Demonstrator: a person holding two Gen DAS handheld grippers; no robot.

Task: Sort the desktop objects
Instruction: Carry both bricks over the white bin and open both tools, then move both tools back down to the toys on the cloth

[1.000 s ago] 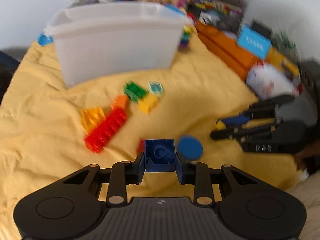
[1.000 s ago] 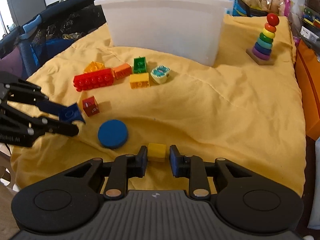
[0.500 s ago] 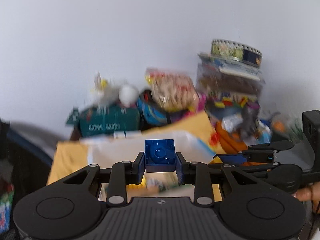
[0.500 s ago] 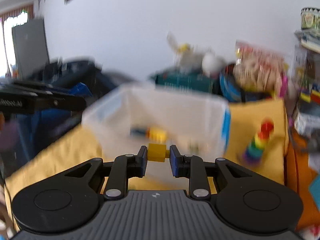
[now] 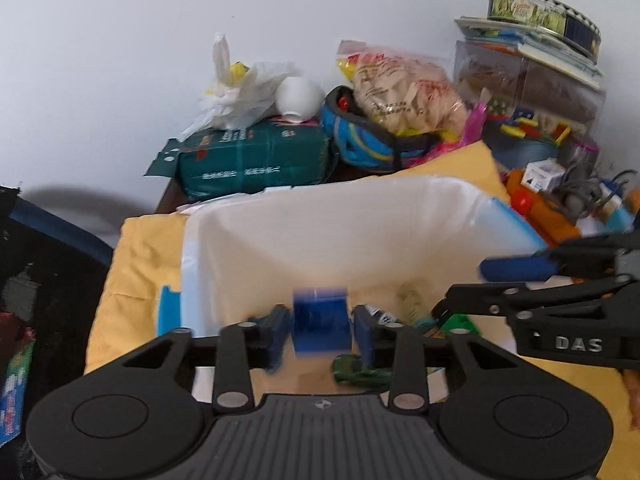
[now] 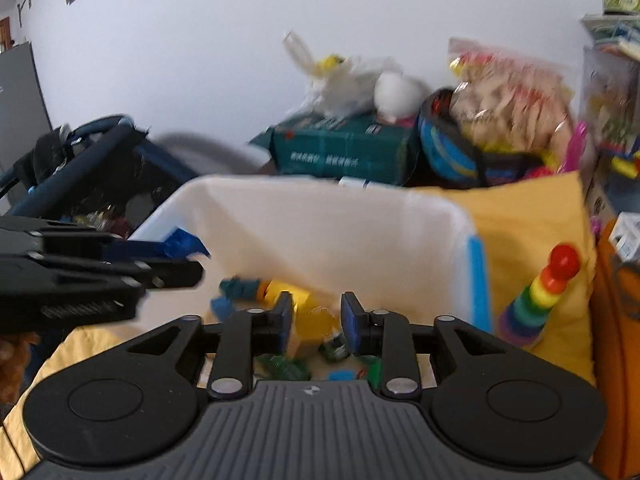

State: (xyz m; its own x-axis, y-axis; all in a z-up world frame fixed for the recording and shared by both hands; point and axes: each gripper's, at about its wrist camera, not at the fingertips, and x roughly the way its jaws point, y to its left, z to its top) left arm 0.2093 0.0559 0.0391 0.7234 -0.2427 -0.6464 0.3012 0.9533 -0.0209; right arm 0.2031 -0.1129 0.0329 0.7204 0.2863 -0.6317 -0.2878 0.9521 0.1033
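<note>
Both our claws hang over the open mouth of the white bin [image 5: 320,236], which stands on the yellow cloth [image 5: 132,256].

Our left claw [image 5: 322,328] is opening. The blue brick [image 5: 321,326] sits between its pads, blurred, with a sliver of daylight on either side, so we read it as released rather than gripped. At about 3 o'clock in the left wrist view our right claw [image 5: 464,288] reaches in from the edge.

Our right claw, seen from its own camera, is opening too. The yellow brick [image 6: 316,322] lies between its pads, nearer the left pad and apart from the right one; it looks blurred and no longer pinched. At 9 o'clock in this view our left claw [image 6: 192,260] comes in over the bin's rim.

Down on the bin's floor lie loose toys: a yellow block [image 6: 286,294], a teal piece [image 6: 240,286] and some green bits [image 6: 286,368], too smeared for us to name further.

At 3 o'clock of the bin, on the cloth, the rainbow ring stacker [image 6: 538,300] stands upright. At 12 o'clock, behind the bin, we see a green pack [image 5: 252,164], a white plastic bag [image 5: 240,92] and a bag of snacks [image 5: 400,88] against the wall.
</note>
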